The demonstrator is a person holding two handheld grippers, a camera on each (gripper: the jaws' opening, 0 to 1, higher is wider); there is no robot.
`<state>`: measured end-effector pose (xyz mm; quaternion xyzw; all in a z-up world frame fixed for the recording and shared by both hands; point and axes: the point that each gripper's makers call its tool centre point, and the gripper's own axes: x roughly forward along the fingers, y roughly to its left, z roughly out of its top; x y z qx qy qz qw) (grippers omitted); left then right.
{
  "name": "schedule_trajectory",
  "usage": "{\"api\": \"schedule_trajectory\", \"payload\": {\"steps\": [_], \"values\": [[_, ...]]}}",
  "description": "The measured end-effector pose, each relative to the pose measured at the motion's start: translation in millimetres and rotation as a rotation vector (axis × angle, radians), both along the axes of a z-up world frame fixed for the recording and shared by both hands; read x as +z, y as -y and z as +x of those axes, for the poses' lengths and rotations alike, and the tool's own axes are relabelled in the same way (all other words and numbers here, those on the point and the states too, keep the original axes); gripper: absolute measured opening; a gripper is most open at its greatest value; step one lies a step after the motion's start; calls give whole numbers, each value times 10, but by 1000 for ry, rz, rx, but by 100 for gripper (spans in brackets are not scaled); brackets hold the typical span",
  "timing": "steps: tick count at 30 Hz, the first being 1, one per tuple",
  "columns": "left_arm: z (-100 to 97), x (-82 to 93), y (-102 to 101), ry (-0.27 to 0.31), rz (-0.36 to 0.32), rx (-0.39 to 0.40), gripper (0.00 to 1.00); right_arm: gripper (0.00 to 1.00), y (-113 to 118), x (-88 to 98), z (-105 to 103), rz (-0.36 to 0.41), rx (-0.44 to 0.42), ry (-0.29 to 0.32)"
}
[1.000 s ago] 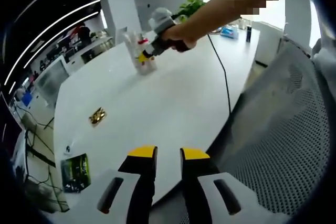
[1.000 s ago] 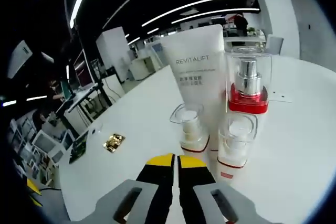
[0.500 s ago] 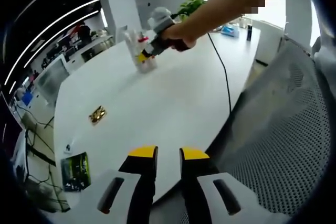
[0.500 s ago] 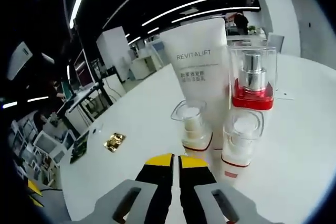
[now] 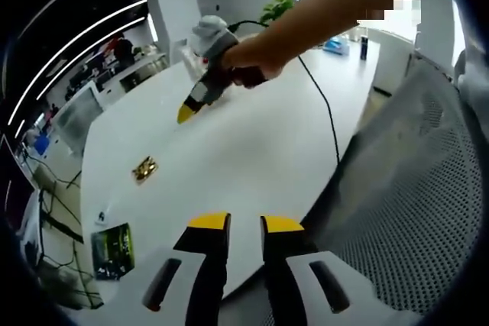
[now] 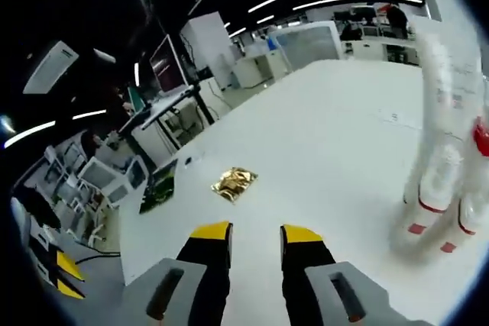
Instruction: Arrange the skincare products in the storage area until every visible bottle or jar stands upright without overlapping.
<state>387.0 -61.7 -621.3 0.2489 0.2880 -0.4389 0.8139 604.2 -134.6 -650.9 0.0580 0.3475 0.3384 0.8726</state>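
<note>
In the right gripper view the skincare products stand blurred at the right edge on the white table (image 6: 336, 127): a tall white tube (image 6: 452, 74), a red-based bottle (image 6: 481, 137) and two small clear-capped bottles (image 6: 433, 188) with red bases, all upright. My right gripper (image 6: 254, 234) is open and empty, to their left and pointing at bare table. In the left gripper view a hand holds the right gripper (image 5: 200, 95) over the far table, hiding most of the products. My left gripper (image 5: 244, 224) hovers at the near table edge, jaws slightly apart, holding nothing.
A gold foil packet (image 6: 234, 183) and a green card (image 6: 159, 186) lie on the table's left side. A black cable (image 5: 327, 116) trails across the table from the right gripper. A grey mesh chair (image 5: 412, 188) stands close on the right.
My right gripper has swung left, away from the products, and its jaws have gone from shut to open. The left gripper has stayed put.
</note>
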Motion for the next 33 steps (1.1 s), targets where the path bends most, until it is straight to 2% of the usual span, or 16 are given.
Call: {"api": "schedule_trajectory", "payload": {"steps": [2, 7, 11, 12, 13, 17, 20, 21, 23, 26, 27, 28, 29, 31, 32, 33], "values": [[-3, 7, 11, -4, -8, 2, 13, 28, -157, 26, -2, -2, 39, -4], [-20, -26, 3, -20, 3, 3, 13, 41, -813, 58, 59, -43, 210, -5], [-12, -32, -10, -24, 8, 11, 13, 54, -1355, 27, 37, -123, 338, -28], [-12, -35, -15, -25, 10, 13, 13, 56, -1486, 1, 42, -166, 371, -34], [-14, -40, -17, -27, 12, 14, 13, 58, -1593, -6, 65, -188, 395, -19], [-15, -52, -33, -32, 21, 18, 13, 67, -2029, -101, 123, -276, 452, -23], [-9, -49, -40, -30, 21, 21, 12, 76, -2305, -174, 129, -291, 478, -26], [-7, -50, -40, -31, 22, 22, 12, 80, -2413, -242, 123, -306, 478, -45], [-8, -56, -46, -34, 24, 24, 11, 82, -2483, -389, 83, -379, 503, -93], [-11, -61, -46, -36, 26, 25, 11, 83, -2627, -537, 74, -453, 522, -90], [-12, -58, -46, -36, 25, 26, 10, 84, -2672, -575, 70, -458, 518, -97], [-14, -53, -44, -36, 22, 26, 10, 85, -2677, -625, 52, -485, 476, -139], [-18, -38, -32, -34, 13, 25, 10, 86, -2705, -653, 48, -490, 464, -153], [-16, -18, -28, -25, 6, 24, 9, 87, -2740, -743, 52, -544, 464, -152], [-15, -17, -28, -26, 5, 25, 7, 90, -2716, -795, 55, -610, 477, -138], [-13, -19, -28, -31, 3, 27, 6, 93, -2711, -825, 47, -644, 487, -137]]}}
